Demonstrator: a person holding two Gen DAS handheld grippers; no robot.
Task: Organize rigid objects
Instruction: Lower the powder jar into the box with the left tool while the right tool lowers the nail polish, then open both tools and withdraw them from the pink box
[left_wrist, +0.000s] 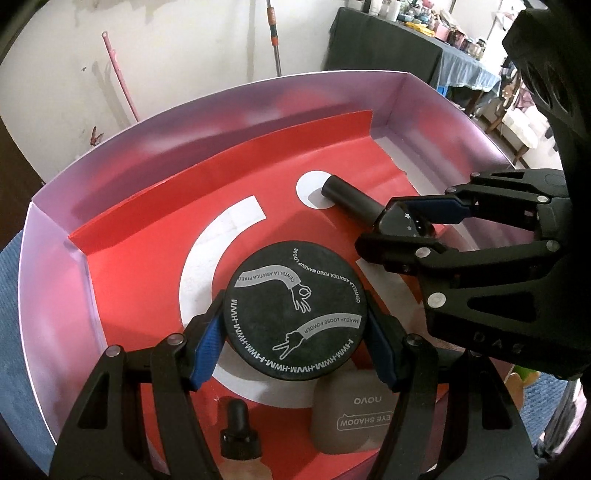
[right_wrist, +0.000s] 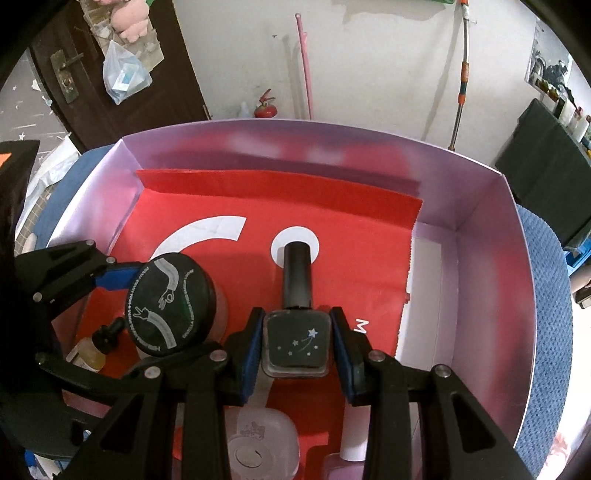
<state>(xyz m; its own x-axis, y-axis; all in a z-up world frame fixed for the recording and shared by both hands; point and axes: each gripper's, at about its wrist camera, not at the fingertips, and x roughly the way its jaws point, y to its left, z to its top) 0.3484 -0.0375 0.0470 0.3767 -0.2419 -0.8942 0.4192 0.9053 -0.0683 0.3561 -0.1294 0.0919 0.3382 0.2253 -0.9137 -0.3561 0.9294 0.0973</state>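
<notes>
My left gripper (left_wrist: 295, 328) is shut on a round black loose-powder jar (left_wrist: 293, 312), held above the red lining of a lilac box (left_wrist: 48, 229). In the right wrist view the same powder jar (right_wrist: 170, 302) sits in the left gripper (right_wrist: 162, 314) at the left. My right gripper (right_wrist: 297, 341) is shut on a black nail polish bottle (right_wrist: 297, 339) with star print, its long cap (right_wrist: 296, 275) pointing at a white circle on the lining. From the left wrist view the right gripper (left_wrist: 399, 229) clamps the polish bottle (left_wrist: 351, 201) at the right.
Under the left gripper lie a grey eye-shadow case (left_wrist: 351, 417) and a dropper bottle (left_wrist: 238, 432) with yellow liquid (right_wrist: 90, 352). A frosted round-cornered container (right_wrist: 258, 443) and a pink bottle (right_wrist: 343, 461) lie near the box's front. The red lining (right_wrist: 229, 288) covers the box floor.
</notes>
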